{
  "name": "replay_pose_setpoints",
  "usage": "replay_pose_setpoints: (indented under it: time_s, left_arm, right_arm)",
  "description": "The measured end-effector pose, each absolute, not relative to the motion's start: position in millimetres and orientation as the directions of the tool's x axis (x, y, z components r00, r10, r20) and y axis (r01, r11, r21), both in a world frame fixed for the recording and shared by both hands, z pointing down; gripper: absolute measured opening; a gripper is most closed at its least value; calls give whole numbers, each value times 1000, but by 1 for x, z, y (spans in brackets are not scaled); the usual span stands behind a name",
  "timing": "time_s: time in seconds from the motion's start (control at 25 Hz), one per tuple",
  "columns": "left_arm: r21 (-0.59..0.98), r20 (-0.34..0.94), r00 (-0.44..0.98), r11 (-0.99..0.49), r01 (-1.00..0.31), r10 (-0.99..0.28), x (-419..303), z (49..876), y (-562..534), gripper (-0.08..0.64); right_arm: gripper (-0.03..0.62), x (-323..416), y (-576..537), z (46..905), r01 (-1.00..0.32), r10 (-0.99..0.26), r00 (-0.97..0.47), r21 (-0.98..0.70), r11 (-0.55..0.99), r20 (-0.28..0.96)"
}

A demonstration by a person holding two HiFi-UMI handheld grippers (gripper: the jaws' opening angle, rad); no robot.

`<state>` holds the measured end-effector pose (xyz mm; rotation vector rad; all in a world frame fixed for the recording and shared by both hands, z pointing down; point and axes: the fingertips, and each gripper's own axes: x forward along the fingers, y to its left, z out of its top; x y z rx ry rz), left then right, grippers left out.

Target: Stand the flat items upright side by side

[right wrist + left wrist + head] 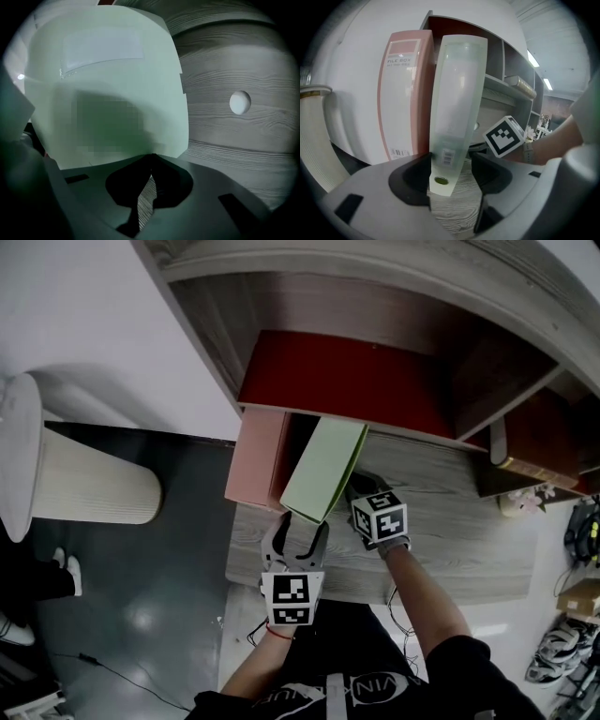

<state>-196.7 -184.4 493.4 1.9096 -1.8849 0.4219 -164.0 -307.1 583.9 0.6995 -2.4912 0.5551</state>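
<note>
A pale green file box [323, 470] leans tilted on the wood-grain shelf board [450, 521], its top toward the upright pink file box [253, 460]. My left gripper [295, 529] is at the green box's lower end. In the left gripper view its narrow spine [454, 93] stands between the jaws of the left gripper [451, 164]; the left jaw touches it and a thin gap shows at the right jaw. The pink box [403, 93] stands just behind to the left. My right gripper [356, 488] is at the box's right side, and in its own view this gripper [151, 157] is shut, tips at the edge of the broad green face [112, 93].
A dark red back panel [347, 381] lines the shelf compartment behind the boxes. A brown item [520, 465] lies in the compartment to the right. A white ribbed cylinder [84, 488] stands on the dark floor left of the shelf. A round white spot [240, 102] marks the wood.
</note>
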Motion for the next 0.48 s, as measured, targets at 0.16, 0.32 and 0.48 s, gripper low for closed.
replay_pose_setpoints:
  time_s: [0.16,0.32,0.48]
  left_arm:
    - [88,484,6,42,-995,-875,-198,493,-184,264]
    - [91,479,-23,75,-993,-878,-198,492,-182,262]
    - [108,477,-43,107,-988,-878,-202,493,-181,256]
  right_arm:
    - [-3,-172,-310,587,-547,-348,-766,-264,794,540]
    - [-3,-184,-312,586,-528,-330,-778,-272,804,535]
    - [-3,-194,-313,584,-519,-321,-785,-282,807,529]
